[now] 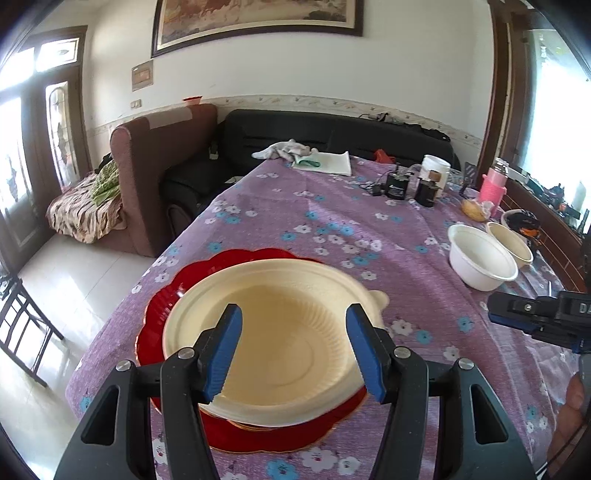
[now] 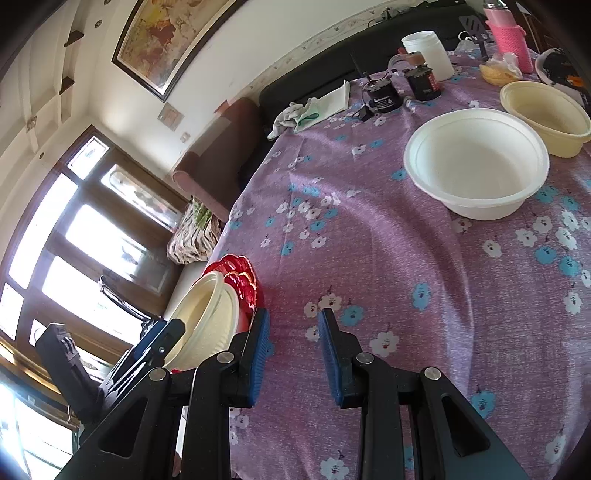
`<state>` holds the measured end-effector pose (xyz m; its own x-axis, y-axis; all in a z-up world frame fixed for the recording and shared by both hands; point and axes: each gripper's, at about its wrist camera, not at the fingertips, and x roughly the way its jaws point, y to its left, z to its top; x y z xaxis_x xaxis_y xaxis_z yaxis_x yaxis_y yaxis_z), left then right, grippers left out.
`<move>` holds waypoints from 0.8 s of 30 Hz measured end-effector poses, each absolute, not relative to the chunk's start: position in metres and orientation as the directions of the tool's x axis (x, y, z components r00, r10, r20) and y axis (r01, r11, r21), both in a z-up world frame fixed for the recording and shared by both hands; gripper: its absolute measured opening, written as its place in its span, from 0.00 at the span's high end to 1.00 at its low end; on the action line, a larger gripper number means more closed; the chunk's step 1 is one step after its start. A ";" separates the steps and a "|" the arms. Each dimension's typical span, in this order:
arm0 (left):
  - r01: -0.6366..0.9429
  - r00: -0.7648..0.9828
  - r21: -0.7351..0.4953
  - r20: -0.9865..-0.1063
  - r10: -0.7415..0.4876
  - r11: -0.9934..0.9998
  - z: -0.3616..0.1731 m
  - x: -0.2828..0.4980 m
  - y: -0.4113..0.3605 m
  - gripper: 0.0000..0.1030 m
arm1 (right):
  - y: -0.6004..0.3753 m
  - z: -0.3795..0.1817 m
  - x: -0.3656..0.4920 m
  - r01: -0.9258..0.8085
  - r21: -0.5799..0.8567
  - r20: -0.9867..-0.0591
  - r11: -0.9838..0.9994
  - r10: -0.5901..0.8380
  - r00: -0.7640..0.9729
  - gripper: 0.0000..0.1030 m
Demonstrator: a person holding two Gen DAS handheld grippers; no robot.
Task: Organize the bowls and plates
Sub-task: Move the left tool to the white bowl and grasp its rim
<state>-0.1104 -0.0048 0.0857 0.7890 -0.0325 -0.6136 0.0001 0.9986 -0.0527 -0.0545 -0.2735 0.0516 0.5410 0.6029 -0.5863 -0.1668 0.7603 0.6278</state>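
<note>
White walls, framed painting [image 1: 258,16], black sofa [image 1: 332,129], bright windows [image 2: 55,240].

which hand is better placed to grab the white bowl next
Right. The right gripper is empty, jaws apart, and faces the round white plastic bowl across the purple floral tablecloth. The left gripper hovers over the cream bowl on red scalloped plates.

Glossy red plastic plate [image 1: 173,295] at the lower left of the frame catches sharp highlights; on it sits a matt cream bowl [image 1: 280,339] with fine ribbed walls. Upper right, a smooth matt white bowl [image 2: 476,162]. Beneath everything lies woven, slightly rough purple floral cloth [image 2: 369,229]. The fingers [image 1: 225,350] wear ridged blue rubbery pads.
</note>
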 end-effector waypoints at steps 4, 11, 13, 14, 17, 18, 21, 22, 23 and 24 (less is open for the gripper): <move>0.052 0.793 -0.041 -0.606 -0.067 0.998 0.093 -0.113 -0.025 0.43 | -0.288 0.049 -0.055 -0.148 0.630 -0.585 0.762 0.591 0.556 0.71; 0.235 0.702 -0.104 -0.670 -0.243 0.966 0.091 -0.101 -0.081 0.39 | -0.337 0.056 -0.058 -0.083 0.621 -0.570 0.779 0.522 0.635 0.71; 0.273 0.669 -0.112 -0.691 -0.272 0.955 0.087 -0.093 -0.099 0.39 | -0.358 0.062 -0.059 -0.054 0.617 -0.558 0.785 0.486 0.673 0.71; 0.287 0.657 -0.115 -0.699 -0.282 0.951 0.086 -0.090 -0.107 0.39 | -0.367 0.065 -0.059 -0.040 0.615 -0.555 0.787 0.468 0.687 0.71; 0.324 0.621 -0.124 -0.720 -0.309 0.938 0.082 -0.076 -0.131 0.39 | -0.395 0.071 -0.058 0.008 0.613 -0.546 0.790 0.416 0.727 0.71; 0.333 0.609 -0.131 -0.726 -0.319 0.934 0.082 -0.071 -0.137 0.39 | -0.406 0.072 -0.056 0.028 0.614 -0.546 0.789 0.399 0.737 0.71; 0.349 0.575 -0.160 -0.742 -0.346 0.923 0.084 -0.048 -0.158 0.39 | -0.428 0.074 -0.045 0.070 0.624 -0.547 0.778 0.370 0.751 0.71; 0.351 0.572 -0.165 -0.741 -0.351 0.922 0.086 -0.039 -0.165 0.39 | -0.434 0.075 -0.039 0.080 0.625 -0.549 0.776 0.365 0.752 0.71; 0.347 0.571 -0.174 -0.740 -0.355 0.922 0.088 -0.030 -0.172 0.39 | -0.439 0.076 -0.032 0.091 0.625 -0.554 0.776 0.358 0.752 0.71; 0.343 0.568 -0.188 -0.739 -0.362 0.920 0.090 -0.021 -0.177 0.39 | -0.445 0.077 -0.022 0.106 0.620 -0.562 0.777 0.345 0.752 0.71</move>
<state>-0.0208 -0.1766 0.0901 0.5684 -0.3623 -0.7387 0.3428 0.9205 -0.1877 -0.0220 -0.4451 0.0768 0.7519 0.3455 -0.5615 0.1062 0.7771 0.6204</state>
